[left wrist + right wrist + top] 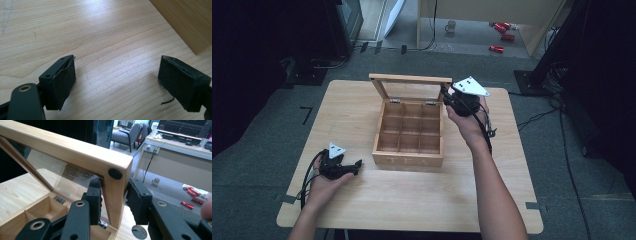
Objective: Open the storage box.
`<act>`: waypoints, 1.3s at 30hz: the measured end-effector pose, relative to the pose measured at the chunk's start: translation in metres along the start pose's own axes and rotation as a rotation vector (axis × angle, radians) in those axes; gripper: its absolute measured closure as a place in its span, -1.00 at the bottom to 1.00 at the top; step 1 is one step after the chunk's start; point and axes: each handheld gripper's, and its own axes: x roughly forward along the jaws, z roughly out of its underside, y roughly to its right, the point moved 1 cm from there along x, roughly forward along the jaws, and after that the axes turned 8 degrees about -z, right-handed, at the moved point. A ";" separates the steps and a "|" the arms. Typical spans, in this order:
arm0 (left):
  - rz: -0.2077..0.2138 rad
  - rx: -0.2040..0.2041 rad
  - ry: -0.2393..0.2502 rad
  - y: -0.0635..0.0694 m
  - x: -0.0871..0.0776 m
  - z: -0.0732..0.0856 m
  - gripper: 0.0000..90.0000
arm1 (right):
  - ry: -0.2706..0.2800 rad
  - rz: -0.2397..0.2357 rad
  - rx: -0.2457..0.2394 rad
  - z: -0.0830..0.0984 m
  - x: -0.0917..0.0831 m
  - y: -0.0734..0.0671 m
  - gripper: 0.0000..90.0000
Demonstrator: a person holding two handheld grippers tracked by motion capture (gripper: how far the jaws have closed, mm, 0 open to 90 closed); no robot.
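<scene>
The tea box sits mid-table. The right gripper clamps its raised lid by the stiff wooden side rail; avoid the fragile glass pane. The left gripper rests wide, holding nothing.

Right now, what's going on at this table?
A person is working a wooden tea box with handheld grippers. The right gripper is shut on the side frame of the glass-paned lid, which stands raised above the empty compartments. The left gripper rests open over the table, beside the box's front corner, holding nothing.
</scene>
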 end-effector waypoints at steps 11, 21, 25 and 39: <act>0.002 -0.006 -0.001 -0.001 0.000 0.000 -0.66 | 0.004 -0.003 0.028 -0.013 0.017 0.015 0.47; 0.011 -0.020 0.002 -0.002 0.000 -0.001 -0.66 | 0.005 -0.009 0.086 -0.023 0.034 0.029 0.47; 0.006 -0.016 0.001 -0.001 0.001 -0.001 -0.66 | 0.003 -0.008 0.104 -0.026 0.040 0.033 0.48; -0.012 -0.012 -0.006 -0.001 0.001 -0.001 -0.66 | -0.021 -0.011 0.168 -0.036 0.063 0.051 0.48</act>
